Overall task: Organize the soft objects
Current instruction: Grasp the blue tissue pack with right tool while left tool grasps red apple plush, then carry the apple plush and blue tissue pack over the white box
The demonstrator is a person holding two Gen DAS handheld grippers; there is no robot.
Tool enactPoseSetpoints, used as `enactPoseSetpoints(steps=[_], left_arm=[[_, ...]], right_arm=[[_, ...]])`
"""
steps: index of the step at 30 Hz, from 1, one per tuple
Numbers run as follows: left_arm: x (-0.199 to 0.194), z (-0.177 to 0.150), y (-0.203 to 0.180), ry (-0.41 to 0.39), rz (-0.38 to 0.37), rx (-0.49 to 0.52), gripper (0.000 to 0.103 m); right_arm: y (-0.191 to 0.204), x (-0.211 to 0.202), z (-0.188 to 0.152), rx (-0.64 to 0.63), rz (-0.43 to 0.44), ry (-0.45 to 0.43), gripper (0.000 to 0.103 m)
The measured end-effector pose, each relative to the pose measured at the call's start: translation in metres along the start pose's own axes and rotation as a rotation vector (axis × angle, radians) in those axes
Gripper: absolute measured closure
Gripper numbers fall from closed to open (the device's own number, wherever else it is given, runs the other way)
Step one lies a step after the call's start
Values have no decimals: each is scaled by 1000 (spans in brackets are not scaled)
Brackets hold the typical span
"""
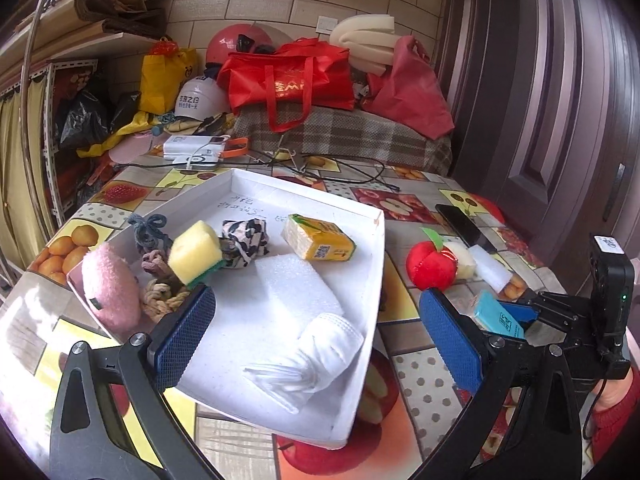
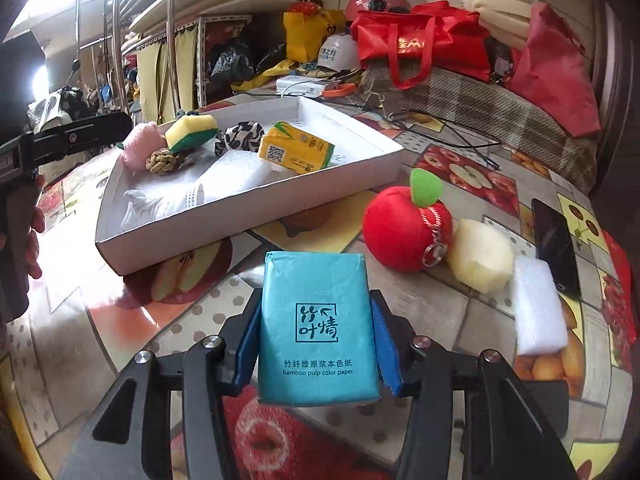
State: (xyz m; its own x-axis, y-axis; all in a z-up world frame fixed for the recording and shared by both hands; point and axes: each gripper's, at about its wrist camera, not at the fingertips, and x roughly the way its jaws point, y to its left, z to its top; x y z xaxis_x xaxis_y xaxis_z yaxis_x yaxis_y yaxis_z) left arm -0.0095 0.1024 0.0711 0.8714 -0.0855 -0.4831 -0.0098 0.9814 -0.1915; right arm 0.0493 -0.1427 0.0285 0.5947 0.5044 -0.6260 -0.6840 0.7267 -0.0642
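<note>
My right gripper (image 2: 318, 340) is shut on a teal tissue pack (image 2: 318, 328) and holds it above the table, in front of the white tray (image 2: 240, 216); the pack also shows in the left wrist view (image 1: 498, 314). My left gripper (image 1: 316, 332) is open and empty over the near part of the tray (image 1: 376, 272). The tray holds a yellow sponge (image 1: 196, 252), a pink plush (image 1: 110, 292), a yellow tissue pack (image 1: 318, 238), a white foam block (image 1: 296, 284), a rolled white cloth (image 1: 320, 352), a patterned cloth ball (image 1: 244, 242) and rope knots (image 1: 164, 296).
On the table right of the tray lie a red plush apple (image 2: 408, 228), a pale sponge piece (image 2: 480, 256), a white foam block (image 2: 538, 304) and a black phone (image 2: 554, 244). Cables, a power bank (image 1: 196, 150) and bags stand at the back.
</note>
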Motion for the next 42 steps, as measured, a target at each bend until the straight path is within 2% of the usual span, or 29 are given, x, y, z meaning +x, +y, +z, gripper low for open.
enactPoseSetpoints(steps=[4, 6, 9, 14, 22, 24, 26, 29, 33, 38, 42], left_arm=[[23, -1, -56, 66, -132, 107, 0], [40, 1, -87, 93, -168, 175, 0], [77, 8, -121, 136, -122, 243, 0], [134, 12, -140, 233, -43, 234, 0], [177, 16, -156, 271, 42, 268, 0], [182, 17, -154, 286, 41, 244, 5], [186, 15, -155, 301, 41, 251, 37], [180, 13, -151, 288, 5, 243, 41], [153, 14, -145, 204, -10, 251, 43], [93, 15, -132, 99, -57, 228, 43], [47, 17, -115, 26, -61, 198, 42]], right_arm=[[-29, -32, -19, 101, -87, -69, 53], [-44, -45, -24, 160, -99, -116, 53], [-61, -57, -27, 246, -115, -193, 53], [-75, -68, -33, 321, -95, -270, 53], [-81, -75, -36, 347, -46, -320, 53], [-81, -76, -37, 350, -43, -326, 53], [-83, -77, -38, 360, -41, -333, 53], [-84, -79, -39, 372, -45, -345, 53], [-81, -84, -40, 367, -62, -368, 53], [-73, -89, -35, 366, -77, -383, 53], [-64, -94, -28, 378, -64, -409, 53]])
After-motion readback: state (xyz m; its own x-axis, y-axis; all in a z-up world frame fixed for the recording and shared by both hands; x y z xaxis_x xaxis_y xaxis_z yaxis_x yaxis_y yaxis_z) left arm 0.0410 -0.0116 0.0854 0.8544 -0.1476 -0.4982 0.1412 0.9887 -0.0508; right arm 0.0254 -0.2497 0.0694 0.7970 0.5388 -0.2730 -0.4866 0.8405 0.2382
